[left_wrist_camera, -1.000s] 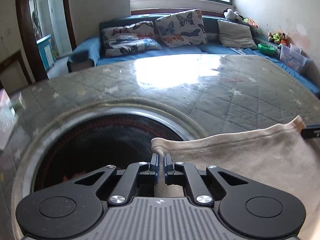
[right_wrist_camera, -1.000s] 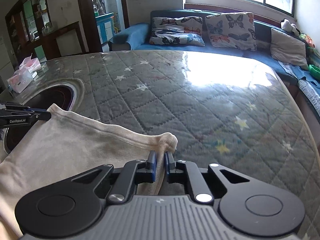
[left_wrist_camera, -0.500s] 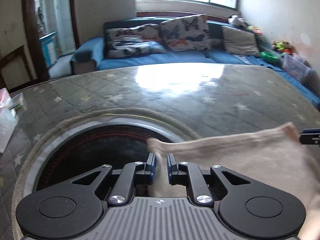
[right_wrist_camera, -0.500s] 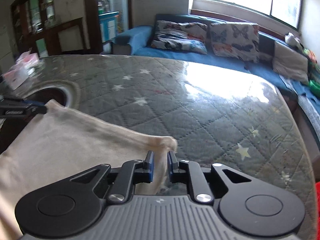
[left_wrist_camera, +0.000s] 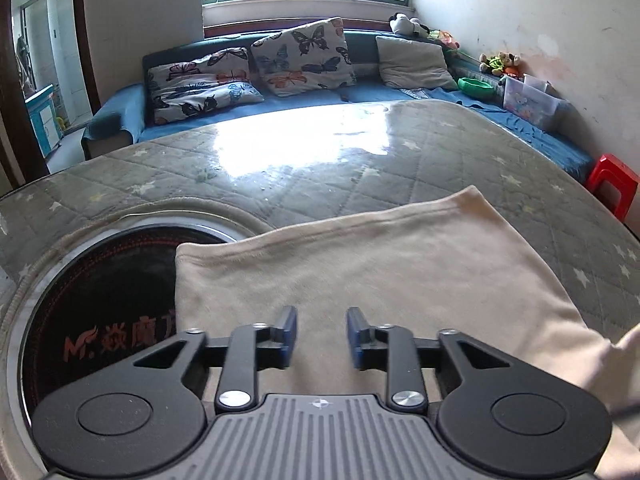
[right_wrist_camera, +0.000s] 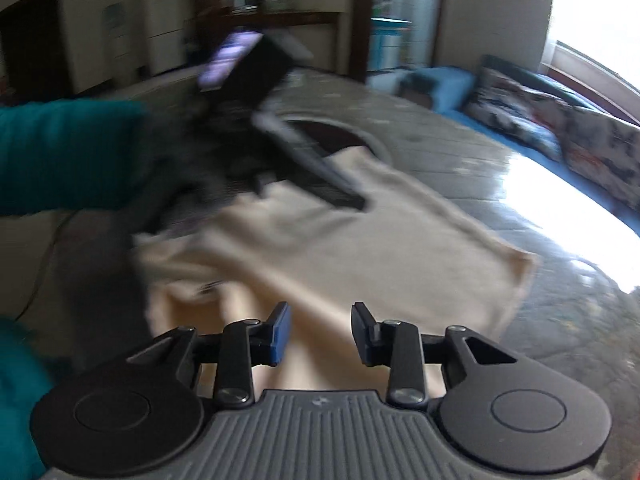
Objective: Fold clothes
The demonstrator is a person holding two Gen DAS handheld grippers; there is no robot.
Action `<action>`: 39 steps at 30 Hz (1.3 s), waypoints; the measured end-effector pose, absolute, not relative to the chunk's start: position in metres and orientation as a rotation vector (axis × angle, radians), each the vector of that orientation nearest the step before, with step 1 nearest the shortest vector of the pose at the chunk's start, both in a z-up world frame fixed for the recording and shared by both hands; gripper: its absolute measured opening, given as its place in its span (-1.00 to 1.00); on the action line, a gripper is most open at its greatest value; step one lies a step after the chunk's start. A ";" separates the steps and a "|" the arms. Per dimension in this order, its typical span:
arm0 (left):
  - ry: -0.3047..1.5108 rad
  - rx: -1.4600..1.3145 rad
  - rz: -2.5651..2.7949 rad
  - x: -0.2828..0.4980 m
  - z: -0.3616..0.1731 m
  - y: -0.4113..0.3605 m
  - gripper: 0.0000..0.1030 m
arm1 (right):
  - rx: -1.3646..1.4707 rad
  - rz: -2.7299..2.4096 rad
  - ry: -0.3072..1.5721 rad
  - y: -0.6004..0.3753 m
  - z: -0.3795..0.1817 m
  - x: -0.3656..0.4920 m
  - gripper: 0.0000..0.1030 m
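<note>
Both grippers stand wide and hold nothing: the left gripper (left_wrist_camera: 322,338) hangs low over the near part of the cloth (left_wrist_camera: 400,272), its blue pads (left_wrist_camera: 289,330) well apart with bare fabric showing between them, and the right gripper (right_wrist_camera: 320,334), equally spread, looks across the same cloth from its other side, where the blurred left tool and a teal sleeve (right_wrist_camera: 68,152) cross the view. The table (left_wrist_camera: 304,168), covered in a quilted, star-printed mat under a glossy sheet, carries the cream garment on its near half; the cloth's left corner overlaps the rim of the round dark inset (left_wrist_camera: 104,292) sunk in the tabletop, and its far right corner (left_wrist_camera: 474,194) reaches out toward the table's right edge. The far edge runs straight with a stitched hem, and the panel lies mostly flat, with some bunching toward the near side in the blurred right view. Whether it is one layer or already doubled cannot be told from here. By its look the fabric is a soft, light knit, limp rather than stiff, likely to sag and drag if lifted by its middle, and apt to slide on the slick table cover. The hemmed corners seem the surest places to take hold, since the seam gives the pads some thickness to bite, and a pinch at two corners at once would keep an edge taut. A sofa (left_wrist_camera: 240,92) with butterfly cushions lies beyond the table's far edge.
</note>
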State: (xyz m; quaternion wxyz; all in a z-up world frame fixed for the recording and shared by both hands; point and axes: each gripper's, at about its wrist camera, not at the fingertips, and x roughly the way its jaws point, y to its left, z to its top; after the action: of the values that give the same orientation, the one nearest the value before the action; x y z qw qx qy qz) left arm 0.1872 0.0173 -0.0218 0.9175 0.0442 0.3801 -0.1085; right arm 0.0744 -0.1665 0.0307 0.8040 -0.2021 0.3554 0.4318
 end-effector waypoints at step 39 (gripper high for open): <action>0.699 0.160 -0.211 0.131 -0.025 0.021 0.91 | -0.516 1.040 0.825 -0.140 0.013 -0.012 -0.95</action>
State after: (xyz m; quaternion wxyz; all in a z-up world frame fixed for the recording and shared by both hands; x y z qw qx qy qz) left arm 0.1311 0.0212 -0.0245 0.9310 0.0781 0.3414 -0.1031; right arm -0.0121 -0.1403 0.0129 0.7569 -0.2369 0.3786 0.4772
